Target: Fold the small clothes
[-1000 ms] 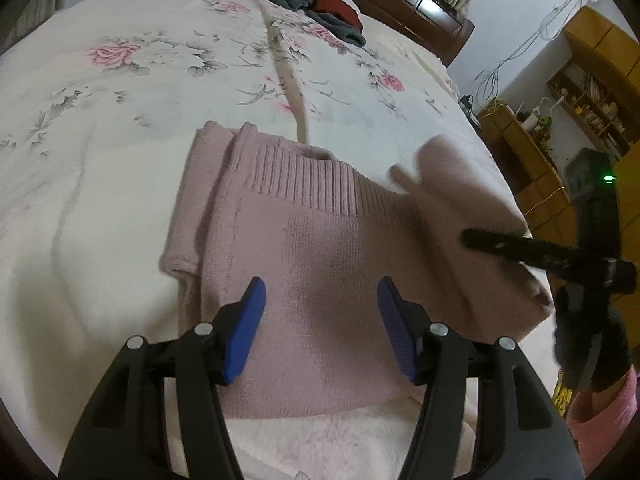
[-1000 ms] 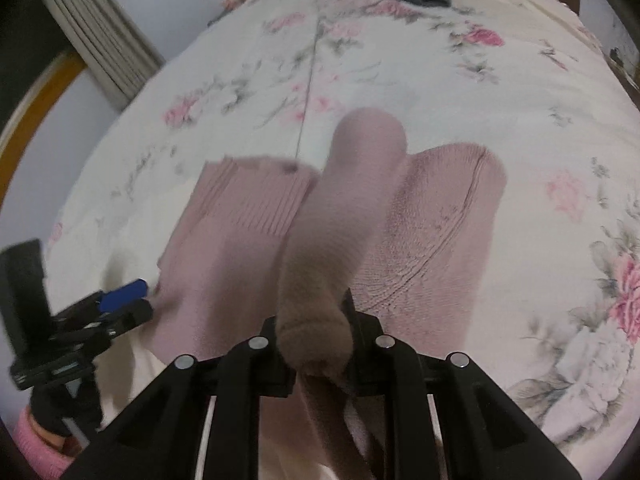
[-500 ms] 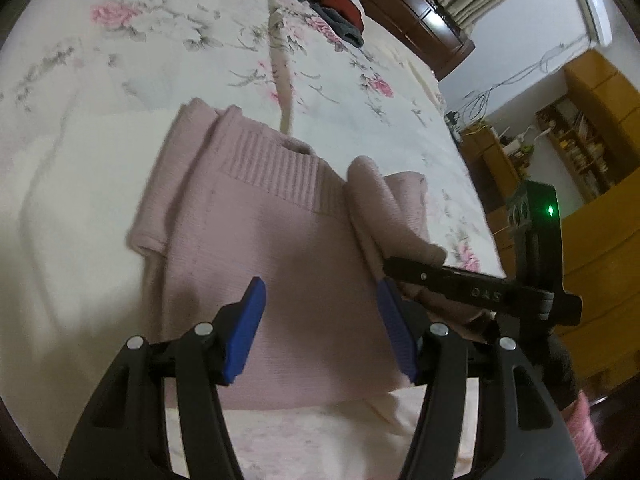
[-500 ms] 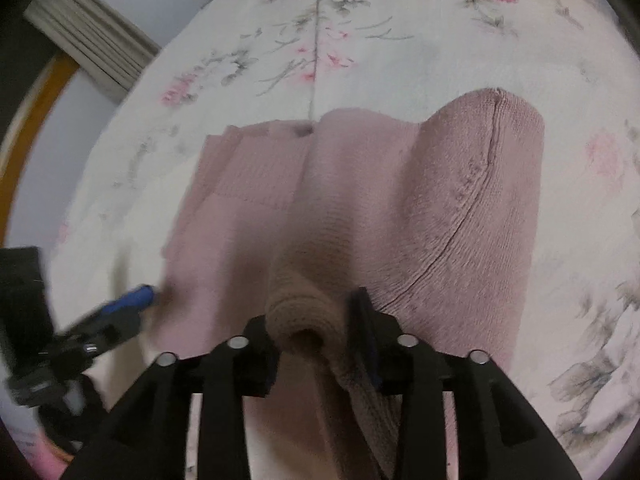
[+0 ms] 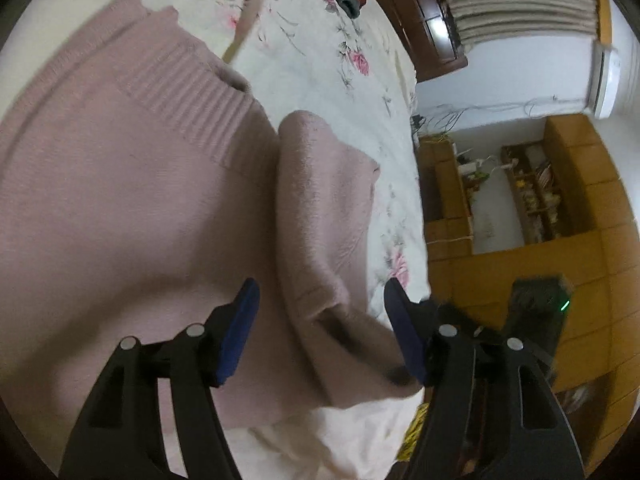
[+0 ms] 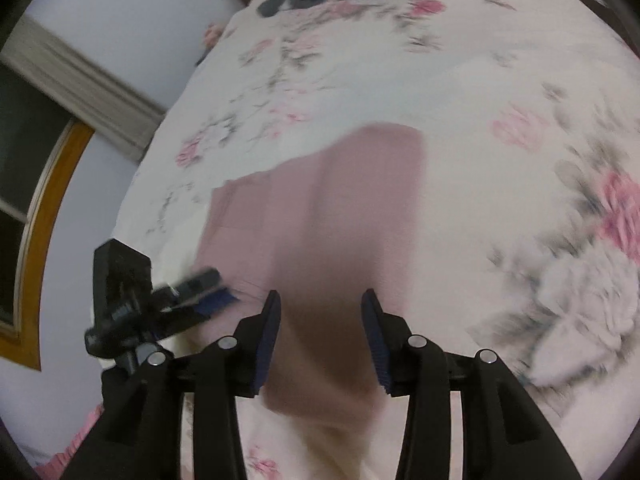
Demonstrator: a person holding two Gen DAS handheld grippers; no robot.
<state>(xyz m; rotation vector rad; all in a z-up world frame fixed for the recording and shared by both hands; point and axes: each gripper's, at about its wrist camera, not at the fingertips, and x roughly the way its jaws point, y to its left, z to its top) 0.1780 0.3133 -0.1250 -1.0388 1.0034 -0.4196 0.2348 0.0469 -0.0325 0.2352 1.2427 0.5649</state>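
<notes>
- pink knit sweater (image 5: 132, 208) lies on the floral bed (image 6: 460, 92), one sleeve (image 5: 320, 216) folded inward.
- left hand-held gripper (image 5: 320, 328) and right hand-held gripper (image 6: 320, 328) gape wide, empty.
- likely next: grip the hem, fold it upward.

The right tool (image 6: 321, 332) no longer clamps the pink sweater's sleeve (image 5: 320, 216); its fingers now stand apart with nothing between them, above the garment. The sleeve, lifted a second ago, now lies folded over the sweater (image 5: 120, 200) body on the bed (image 6: 460, 92). The left tool (image 5: 320, 320) has come in closer and swung right, its spread fingers now straddling the sleeve's cuff end.
</notes>
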